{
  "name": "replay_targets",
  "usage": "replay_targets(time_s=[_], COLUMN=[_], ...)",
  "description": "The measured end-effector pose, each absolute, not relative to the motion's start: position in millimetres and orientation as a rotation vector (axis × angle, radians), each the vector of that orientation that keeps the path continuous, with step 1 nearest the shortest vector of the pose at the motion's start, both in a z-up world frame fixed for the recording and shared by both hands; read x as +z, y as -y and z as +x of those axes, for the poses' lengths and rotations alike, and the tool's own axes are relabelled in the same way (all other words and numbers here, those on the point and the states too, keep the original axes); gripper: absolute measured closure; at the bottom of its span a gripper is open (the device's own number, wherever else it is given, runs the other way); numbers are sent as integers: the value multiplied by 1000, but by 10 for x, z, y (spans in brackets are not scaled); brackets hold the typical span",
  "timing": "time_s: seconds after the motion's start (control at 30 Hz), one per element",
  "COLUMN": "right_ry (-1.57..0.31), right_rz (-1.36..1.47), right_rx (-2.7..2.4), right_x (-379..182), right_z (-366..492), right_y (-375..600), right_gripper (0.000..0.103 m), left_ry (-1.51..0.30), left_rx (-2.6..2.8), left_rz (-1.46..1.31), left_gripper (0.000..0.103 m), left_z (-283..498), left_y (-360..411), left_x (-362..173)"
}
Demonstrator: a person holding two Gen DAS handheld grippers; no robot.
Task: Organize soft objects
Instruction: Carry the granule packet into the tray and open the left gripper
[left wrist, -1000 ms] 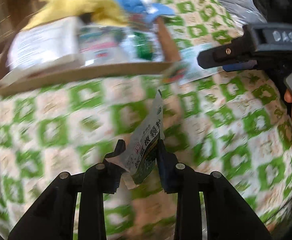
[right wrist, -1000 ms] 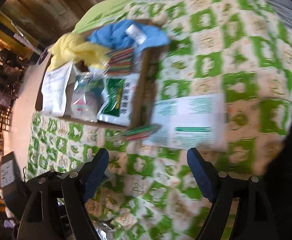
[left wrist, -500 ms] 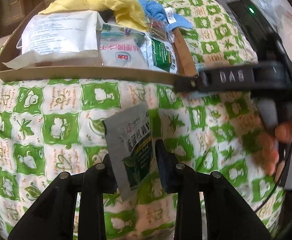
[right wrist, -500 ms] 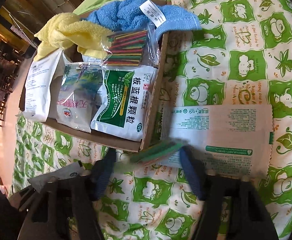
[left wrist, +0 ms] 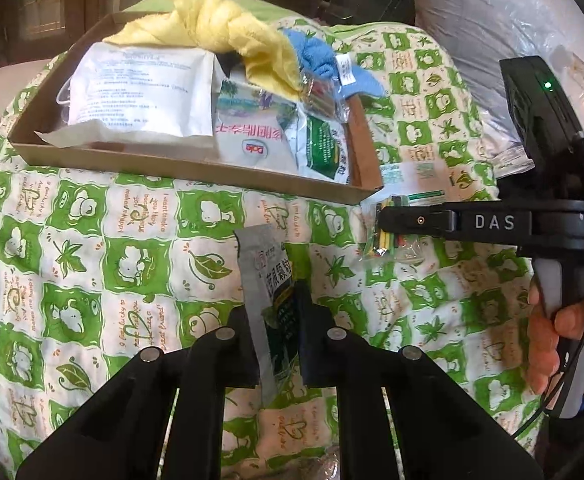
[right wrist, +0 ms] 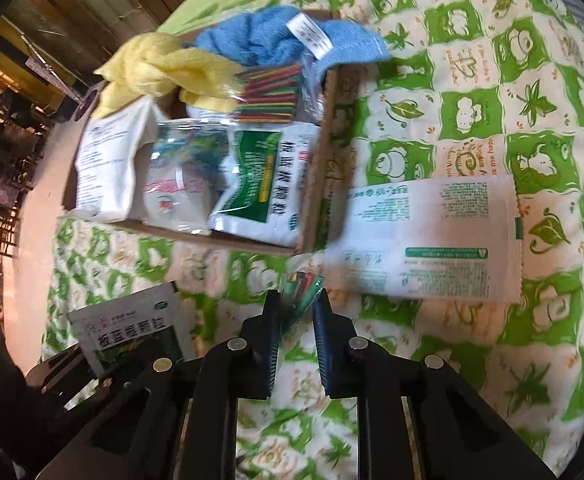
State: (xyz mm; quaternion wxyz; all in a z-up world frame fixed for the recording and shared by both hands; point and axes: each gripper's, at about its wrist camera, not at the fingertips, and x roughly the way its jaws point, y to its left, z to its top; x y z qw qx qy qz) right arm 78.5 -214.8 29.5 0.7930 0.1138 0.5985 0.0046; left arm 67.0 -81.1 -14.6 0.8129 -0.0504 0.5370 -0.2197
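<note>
My left gripper (left wrist: 277, 300) is shut on a grey-green granule sachet (left wrist: 269, 276), held upright above the green-checked quilt (left wrist: 91, 272); the sachet also shows in the right wrist view (right wrist: 131, 330). My right gripper (right wrist: 298, 306) is shut on a small clear bag of coloured sticks (right wrist: 302, 286), just off the near corner of the cardboard tray (right wrist: 312, 168). The right gripper shows in the left wrist view (left wrist: 384, 222) with the stick bag (left wrist: 386, 236). The tray (left wrist: 179, 164) holds a yellow towel (left wrist: 219, 36), a blue towel (right wrist: 259, 36), several packets and another stick bag (right wrist: 269, 94).
A flat white-green packet (right wrist: 432, 240) lies on the quilt right of the tray. A large clear plastic-wrapped bundle (left wrist: 492, 28) sits at the far right. A hand (left wrist: 552, 344) holds the right gripper's handle. Dark furniture stands beyond the bed's left edge.
My right gripper moved in to the stick bag and closed on it. My left gripper kept the sachet, which turned from tilted to upright, and drew closer to the tray.
</note>
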Motion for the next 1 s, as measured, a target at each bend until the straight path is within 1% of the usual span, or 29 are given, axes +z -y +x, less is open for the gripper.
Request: replay_targets(time_s=[0.33,0.47,1.0], right_ry=[-1216,-1205,-1187], right_rz=[227,228,264], right_rx=[39,35,27], right_x=[751,896,877], right_z=[627,558,902], right_y=[2037,2159,2255], right_gripper=[88,88,88], left_ry=[-1101,-1085,-1070], left_rx=[-480,-481,-472], left_rz=[-77,-63,-54], left_gripper=[93,93,93], left_z=[644,709,1234], left_y=[834,858,928], left_x=[199,303,345])
